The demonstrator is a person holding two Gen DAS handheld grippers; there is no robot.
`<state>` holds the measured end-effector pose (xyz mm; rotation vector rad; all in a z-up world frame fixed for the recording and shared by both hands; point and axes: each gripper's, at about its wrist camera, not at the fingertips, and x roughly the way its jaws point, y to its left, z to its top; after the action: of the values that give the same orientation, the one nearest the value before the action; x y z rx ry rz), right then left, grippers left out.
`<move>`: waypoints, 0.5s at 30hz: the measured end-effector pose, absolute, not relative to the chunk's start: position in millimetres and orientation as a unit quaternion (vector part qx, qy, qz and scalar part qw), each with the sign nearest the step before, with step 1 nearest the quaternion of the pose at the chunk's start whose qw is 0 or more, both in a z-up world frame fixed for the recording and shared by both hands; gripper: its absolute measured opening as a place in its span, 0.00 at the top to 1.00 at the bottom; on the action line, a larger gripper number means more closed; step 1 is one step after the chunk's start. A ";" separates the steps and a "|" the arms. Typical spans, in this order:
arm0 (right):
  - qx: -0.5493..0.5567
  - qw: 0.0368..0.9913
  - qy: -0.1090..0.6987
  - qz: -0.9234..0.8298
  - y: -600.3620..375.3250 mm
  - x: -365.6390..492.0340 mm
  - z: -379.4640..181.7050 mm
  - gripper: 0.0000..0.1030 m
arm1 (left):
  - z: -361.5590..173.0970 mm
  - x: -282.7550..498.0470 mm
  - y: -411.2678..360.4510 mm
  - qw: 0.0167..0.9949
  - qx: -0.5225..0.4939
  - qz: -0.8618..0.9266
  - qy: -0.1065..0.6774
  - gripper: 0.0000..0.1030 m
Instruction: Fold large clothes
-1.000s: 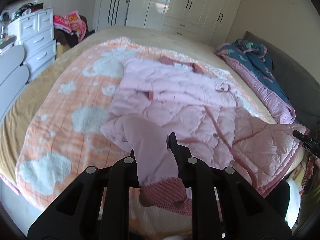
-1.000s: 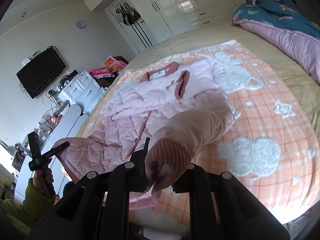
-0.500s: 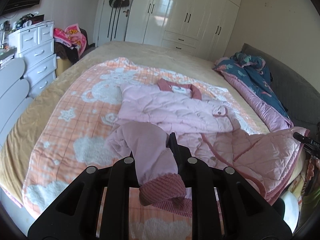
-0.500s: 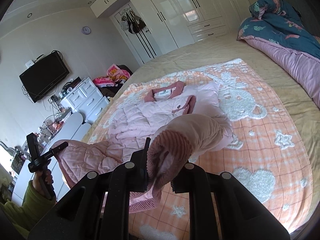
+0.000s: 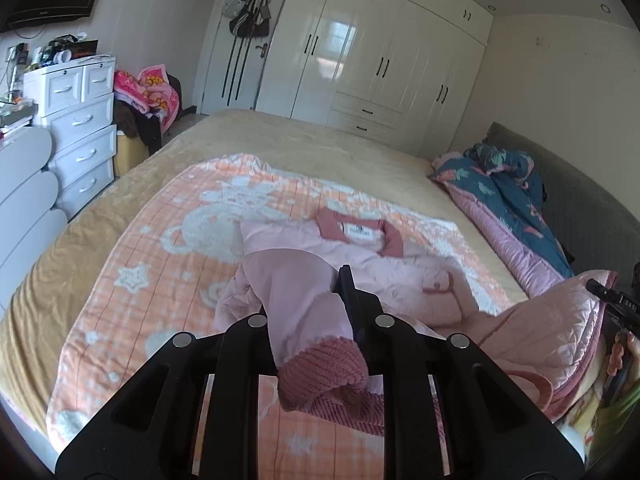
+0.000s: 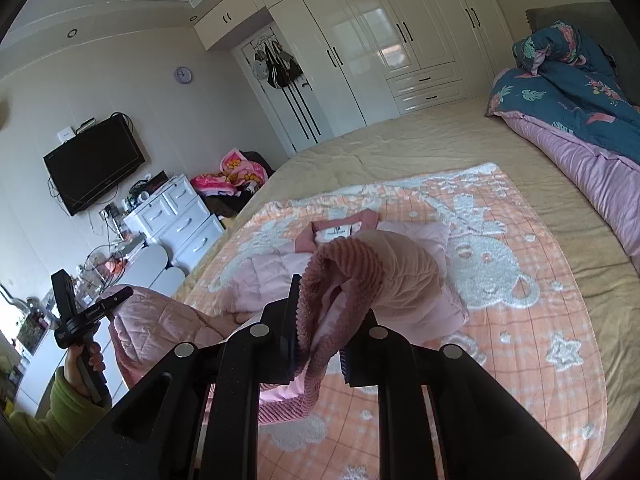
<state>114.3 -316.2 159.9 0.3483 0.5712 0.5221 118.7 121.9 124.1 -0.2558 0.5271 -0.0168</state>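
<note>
Pink and quilted, the padded jacket with the dark rose collar [image 5: 352, 256] lies on the orange checked blanket with white bear shapes [image 5: 168, 248], which covers the middle of the wide beige bed [image 5: 304, 140]. Its collar end [image 6: 344, 228] is far from both cameras, toward the white wardrobe [image 5: 384, 60], so the long axis of the jacket runs straight away from the claws, from hem near the bed edge up to collar.

From where I stand, each claw is clamped on one sleeve end. The left claw [image 5: 310, 304] grips the light pink sleeve just above its ribbed dark rose cuff [image 5: 324, 364], and this cuff hangs down toward the camera between the black fingers. The right claw [image 6: 320, 312] pinches the other ribbed cuff [image 6: 340, 272], which is bunched up, with its puffy sleeve [image 6: 400, 272] arching behind it. Both sleeves are lifted above the jacket body.

In the left view the lower part of the jacket [image 5: 552, 328] is raised at the right edge of the frame, near the other claw; the right view shows the same fabric [image 6: 160, 320] at its left, beside the person's hand [image 6: 84, 360].

I judge that the coming move is forward, along this long axis, to lay the sleeves on the chest. Both claws look about equally near; neither has a clear advantage.
</note>
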 end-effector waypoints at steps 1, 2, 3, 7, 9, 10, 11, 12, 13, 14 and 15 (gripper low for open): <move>0.169 0.912 0.275 0.251 -316.3 119.2 162.7 0.86 | 127.3 124.0 122.4 0.958 -0.127 -0.007 0.257 0.89; 0.170 0.913 0.274 0.250 -316.5 122.4 163.9 0.86 | 129.3 127.3 123.2 0.958 -0.127 -0.006 0.256 0.89; 0.170 0.913 0.273 0.249 -315.9 126.6 165.6 0.86 | 131.6 132.3 123.7 0.959 -0.128 -0.003 0.254 0.89; 0.175 0.914 0.274 0.244 -316.1 143.9 169.3 0.86 | 135.0 146.4 123.0 0.960 -0.125 0.004 0.250 0.89; 0.175 0.913 0.276 0.243 -314.5 152.4 170.1 0.86 | 135.7 152.5 122.7 0.961 -0.122 0.006 0.249 0.89; 0.177 0.913 0.278 0.242 -314.4 156.1 169.7 0.86 | 135.8 157.7 122.1 0.961 -0.118 0.008 0.250 0.89; 0.179 0.912 0.281 0.241 -314.6 161.5 168.9 0.86 | 135.6 162.2 121.7 0.961 -0.116 0.010 0.250 0.89; 0.181 0.910 0.284 0.241 -315.1 166.0 167.7 0.86 | 135.2 166.6 121.5 0.961 -0.115 0.011 0.250 0.89; 0.185 0.909 0.287 0.238 -315.8 171.7 166.1 0.86 | 134.4 169.3 121.1 0.961 -0.113 0.013 0.251 0.89; 0.187 0.908 0.289 0.238 -315.7 174.8 164.6 0.86 | 133.7 173.4 120.6 0.961 -0.110 0.015 0.252 0.89; 0.189 0.908 0.292 0.235 -316.1 180.0 162.8 0.86 | 132.2 178.0 120.5 0.961 -0.108 0.018 0.252 0.89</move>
<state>180.0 -316.1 162.8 0.3899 0.6032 0.4846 178.0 120.5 132.2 -0.2190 0.5111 0.0366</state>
